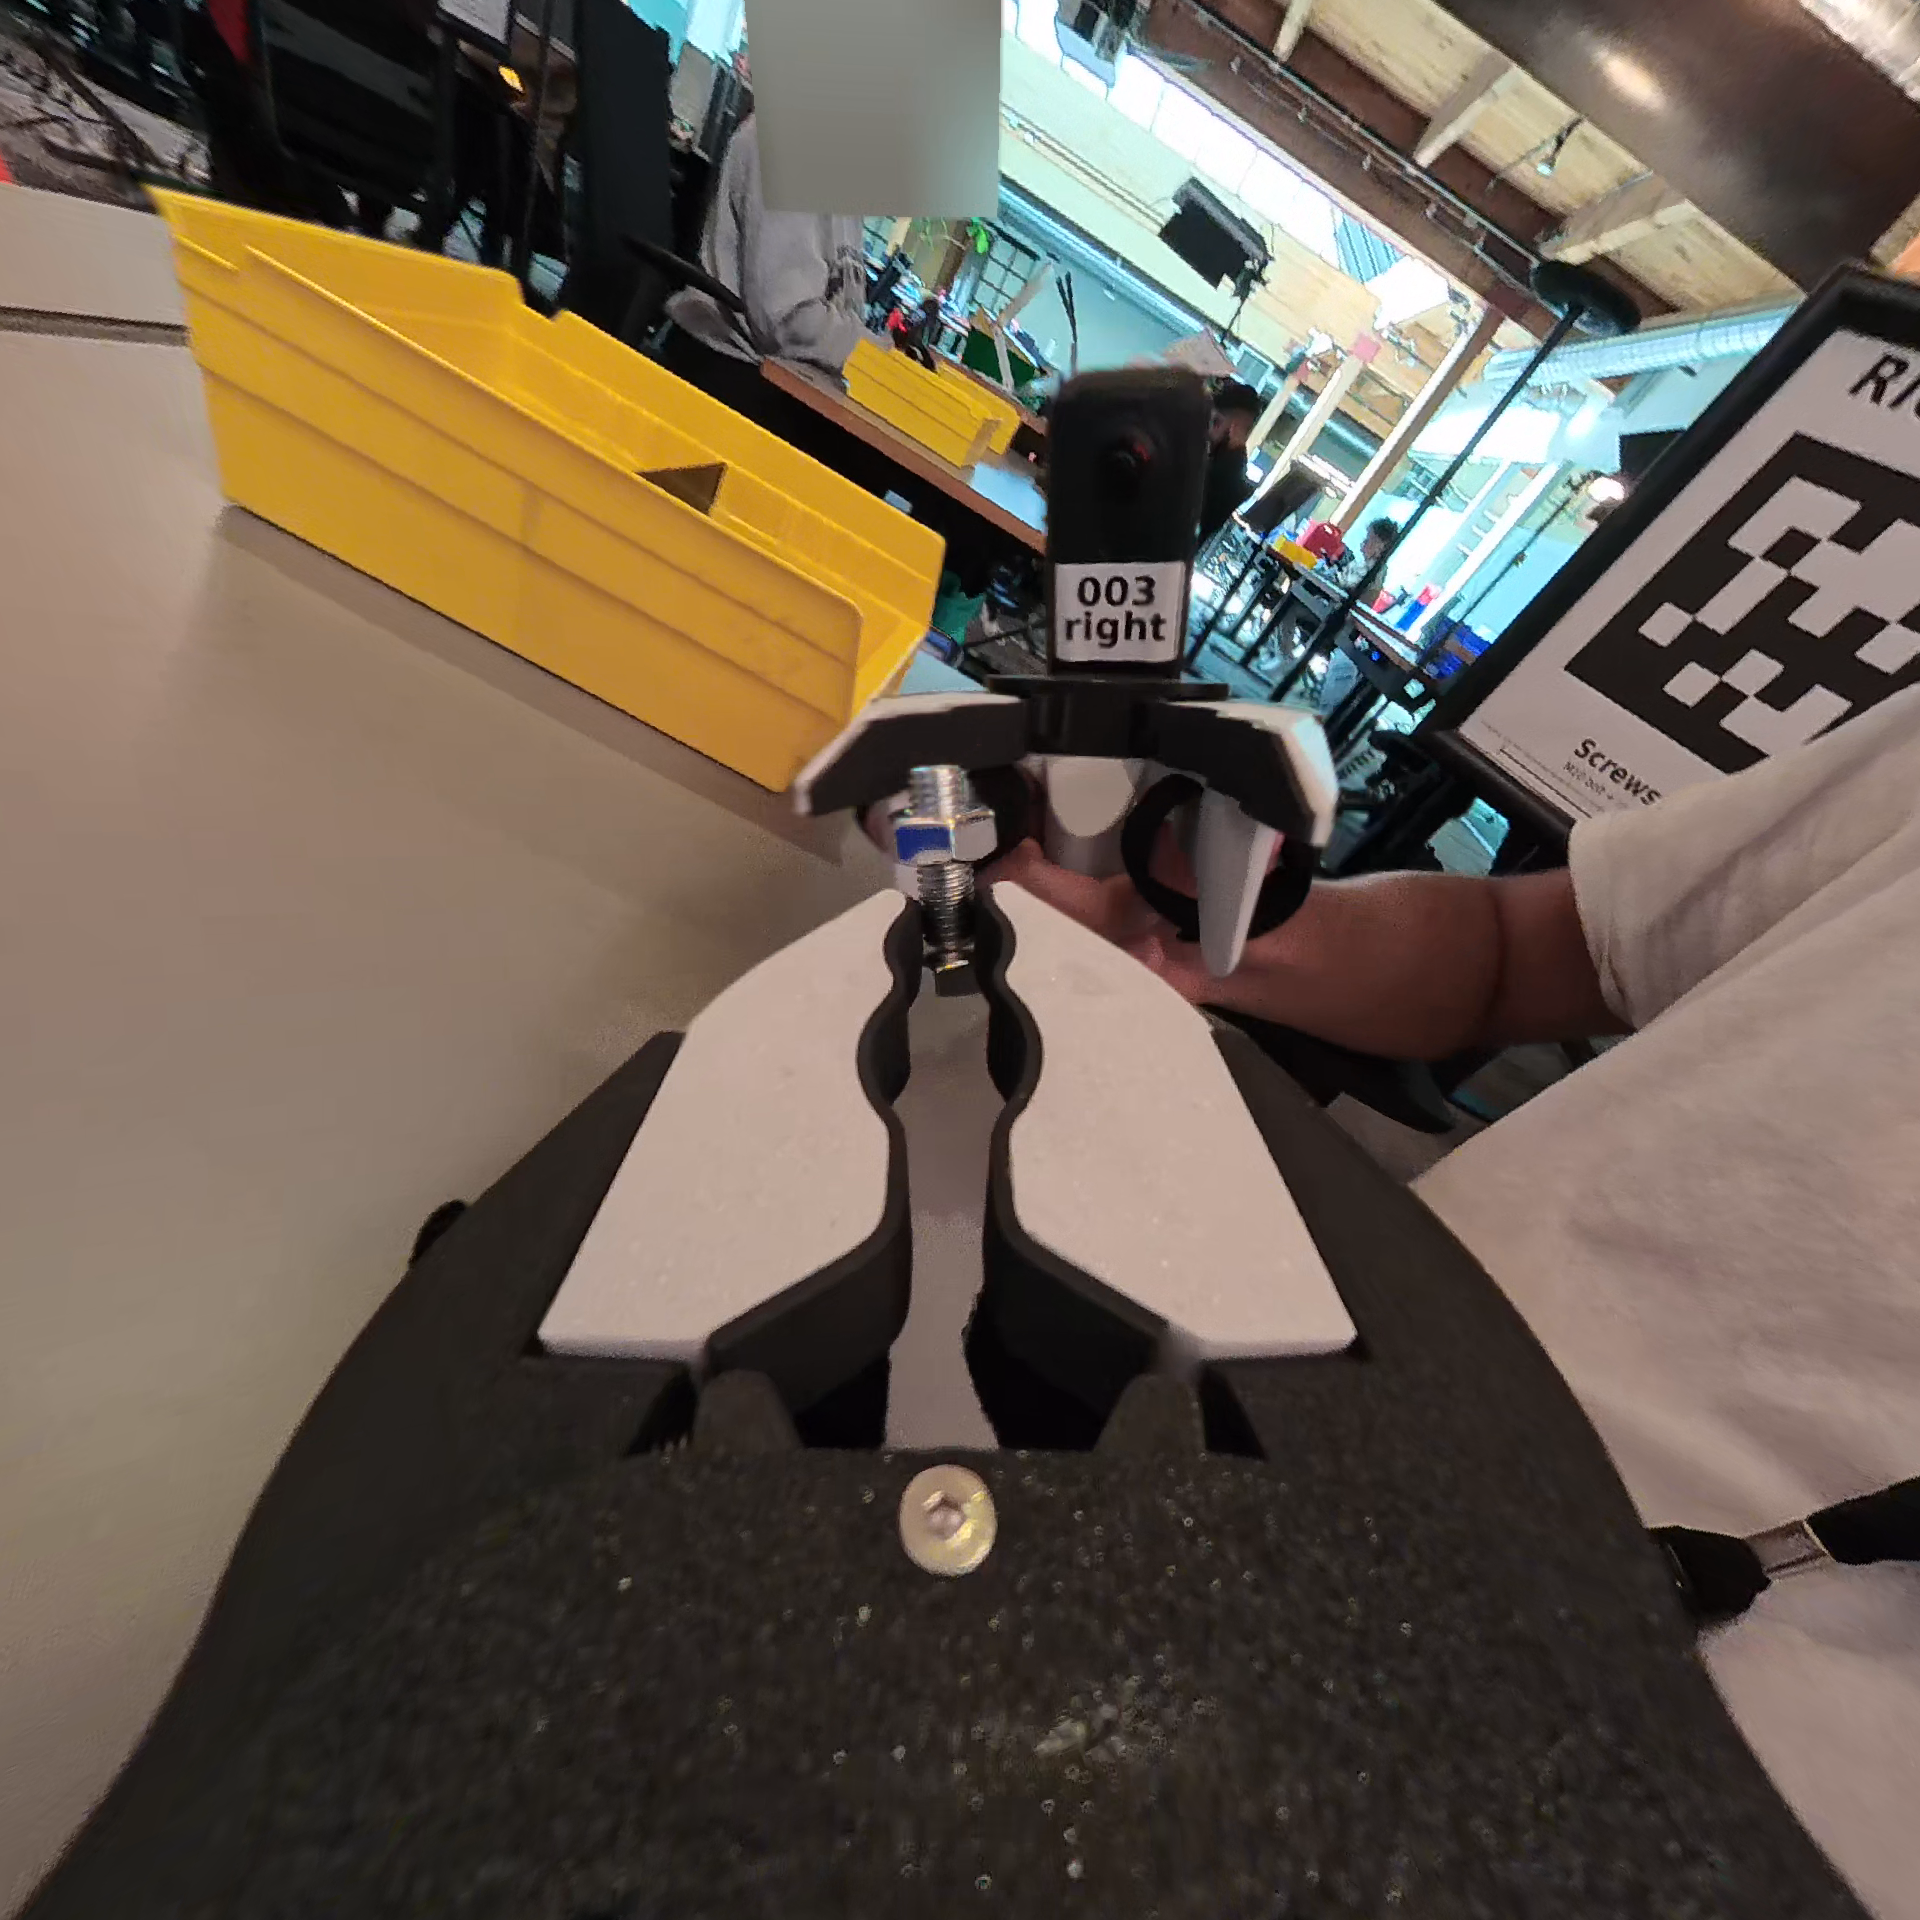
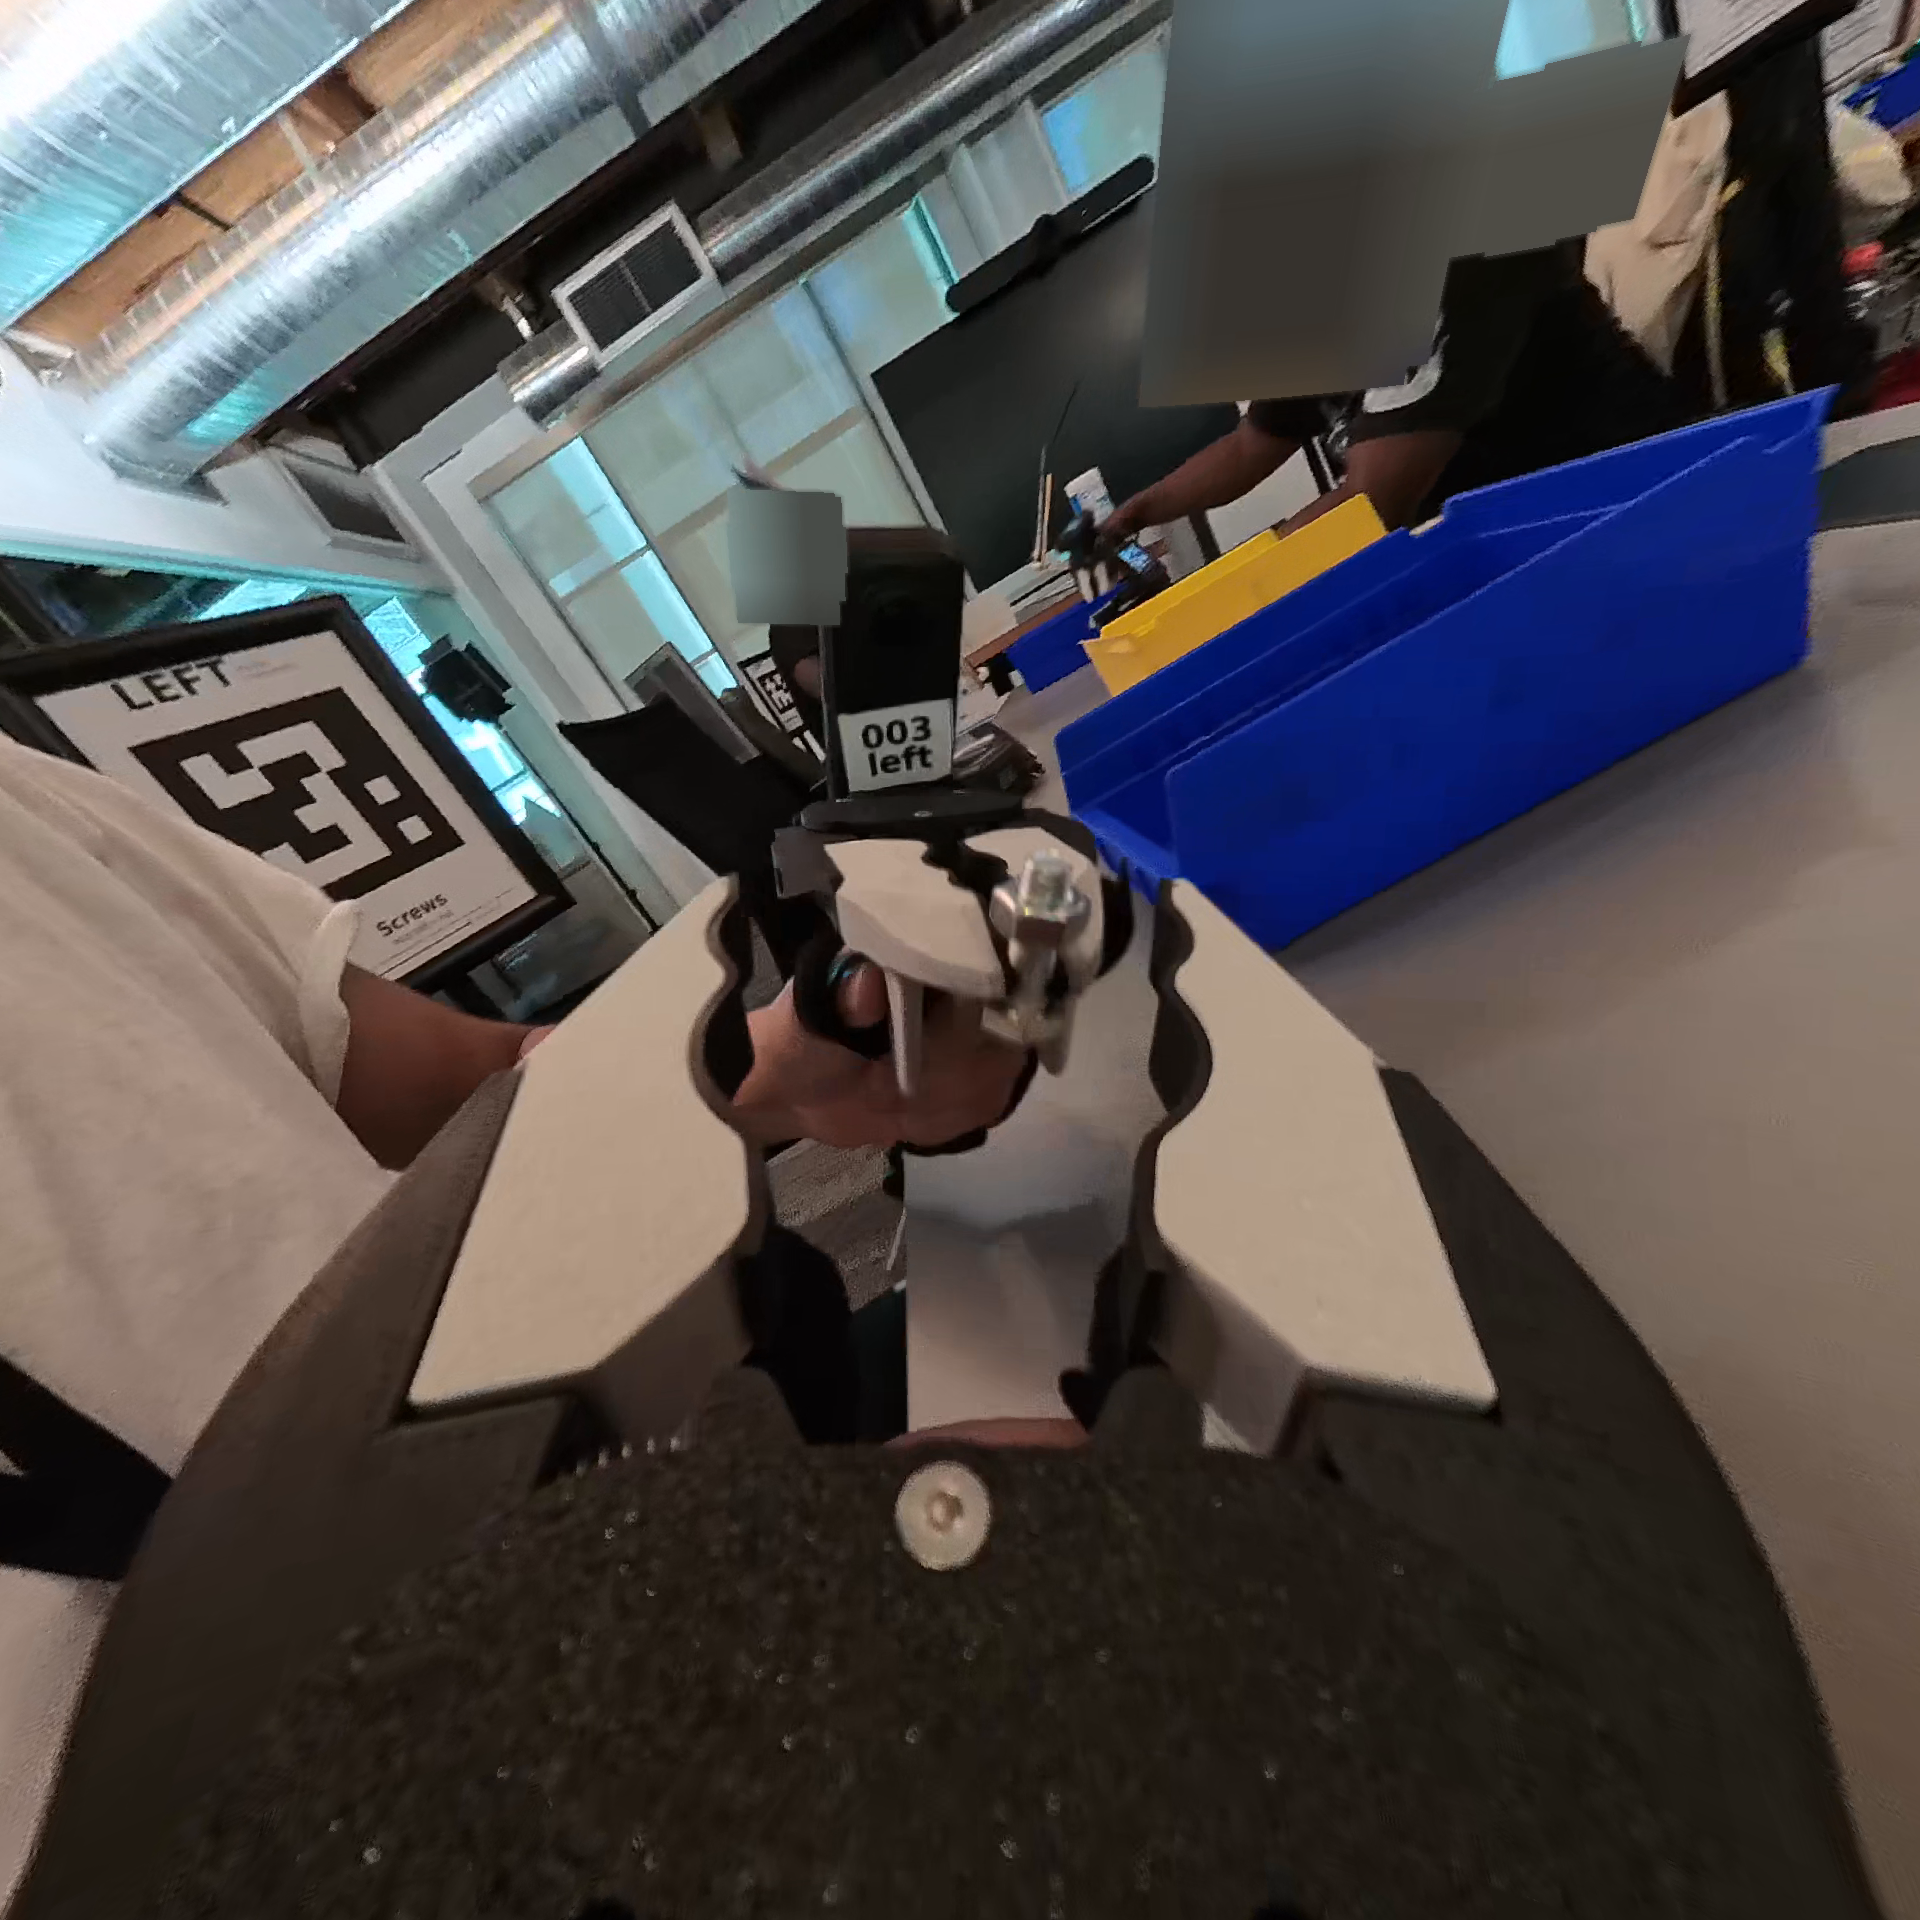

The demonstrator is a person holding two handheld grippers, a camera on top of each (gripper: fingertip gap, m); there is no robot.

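Bolt head hidden within left claw

Bolt and nut: bright, glossy threaded metal. Bin behind bolt: smooth yellow plastic. Bin: glossy blue plastic. Worktop: matt grey. Tongs: matt, grainy plastic.

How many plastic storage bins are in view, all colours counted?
6: a yellow bin on this table, yellow bins on a table behind, a blue bin on this table, a yellow and blue one beyond. Others may be hidden.
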